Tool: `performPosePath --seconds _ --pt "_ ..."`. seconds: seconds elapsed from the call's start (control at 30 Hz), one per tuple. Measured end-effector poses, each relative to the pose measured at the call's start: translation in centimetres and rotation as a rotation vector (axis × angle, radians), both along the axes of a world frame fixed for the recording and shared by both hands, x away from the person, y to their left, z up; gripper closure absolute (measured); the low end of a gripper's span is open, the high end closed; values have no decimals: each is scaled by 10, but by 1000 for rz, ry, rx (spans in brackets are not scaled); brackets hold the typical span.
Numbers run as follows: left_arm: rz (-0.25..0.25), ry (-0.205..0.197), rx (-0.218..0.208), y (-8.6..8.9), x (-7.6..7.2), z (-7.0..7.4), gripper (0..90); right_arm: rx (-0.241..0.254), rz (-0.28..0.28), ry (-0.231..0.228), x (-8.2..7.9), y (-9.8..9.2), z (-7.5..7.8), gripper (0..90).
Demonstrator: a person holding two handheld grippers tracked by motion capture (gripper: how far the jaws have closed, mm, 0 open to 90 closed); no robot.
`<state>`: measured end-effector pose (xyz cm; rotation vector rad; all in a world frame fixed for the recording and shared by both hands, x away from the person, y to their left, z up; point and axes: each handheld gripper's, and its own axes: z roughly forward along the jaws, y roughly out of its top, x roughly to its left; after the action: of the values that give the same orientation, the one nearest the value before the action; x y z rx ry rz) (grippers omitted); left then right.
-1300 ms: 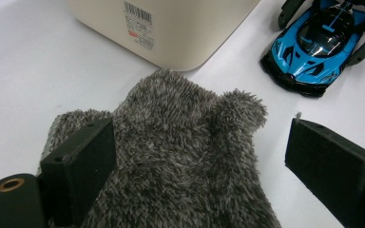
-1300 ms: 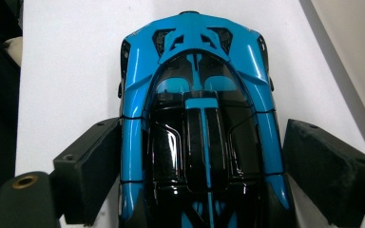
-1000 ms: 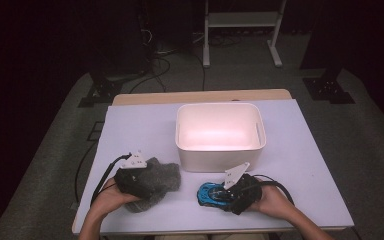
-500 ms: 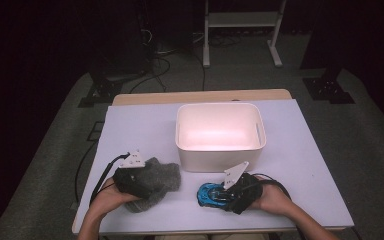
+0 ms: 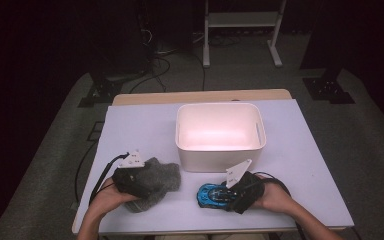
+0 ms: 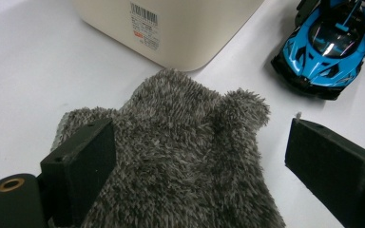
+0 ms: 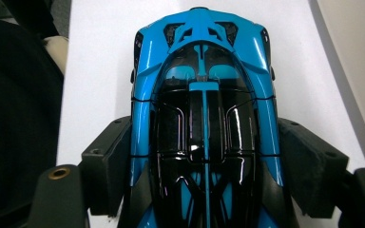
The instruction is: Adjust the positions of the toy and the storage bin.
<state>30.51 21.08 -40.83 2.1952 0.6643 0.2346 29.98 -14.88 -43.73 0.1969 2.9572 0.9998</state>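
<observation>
A grey fuzzy cloth point(image 5: 164, 175) lies near the table's front left, in front of the white bin. My left gripper point(image 5: 147, 182) rests over it, open; in the left gripper view the cloth point(image 6: 180, 114) spreads between the wide jaws of the left gripper point(image 6: 202, 142), the right jaw clear of it. A blue and black toy car point(image 5: 207, 195) stands on the table to the right. My right gripper point(image 5: 225, 195) is shut on it from behind. In the right gripper view both pads press the sides of the car point(image 7: 202, 57), with the right gripper point(image 7: 203, 142) astride its rear half.
An empty white plastic bin point(image 5: 220, 106) stands mid-table just behind both grippers; its barcode-labelled wall point(image 6: 171, 23) is close to the cloth. The table's white top point(image 5: 140, 130) is bare at the left and right of the bin. Stands and cables sit on the dark floor beyond.
</observation>
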Motion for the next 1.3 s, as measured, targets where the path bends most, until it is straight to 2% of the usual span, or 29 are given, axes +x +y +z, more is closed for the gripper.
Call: performPosePath --seconds 0.2,0.3,0.33,0.4,0.53,0.77,0.93,1.0,1.03,1.1,1.3 --pt "2 4 3 0 0 -1 95 13 -1 0 -3 -4 13 252" --pt "1 4 1 0 0 -1 95 33 4 -11 -4 -6 28 252" --pt "3 4 -1 1 0 -1 95 33 4 -11 -4 -6 28 252" --pt "3 5 -1 1 0 -1 95 37 6 -14 -6 -7 38 252" --pt "2 5 -4 1 1 -1 95 39 18 -19 -8 -7 47 252" --pt "2 6 1 2 1 -2 95 52 30 -32 -12 -8 73 252" --pt "4 7 -3 2 2 -2 95 58 35 -44 -10 -10 94 252" --pt "5 10 -5 3 2 -3 95 56 33 -74 -8 -10 106 252" --pt "7 11 -5 3 2 -3 95 56 33 -74 -8 -10 106 252" --pt "9 11 -4 4 3 -4 95 55 40 -81 -6 -9 118 252" --pt "14 11 -13 7 3 -4 95 59 47 -82 1 -7 136 252"
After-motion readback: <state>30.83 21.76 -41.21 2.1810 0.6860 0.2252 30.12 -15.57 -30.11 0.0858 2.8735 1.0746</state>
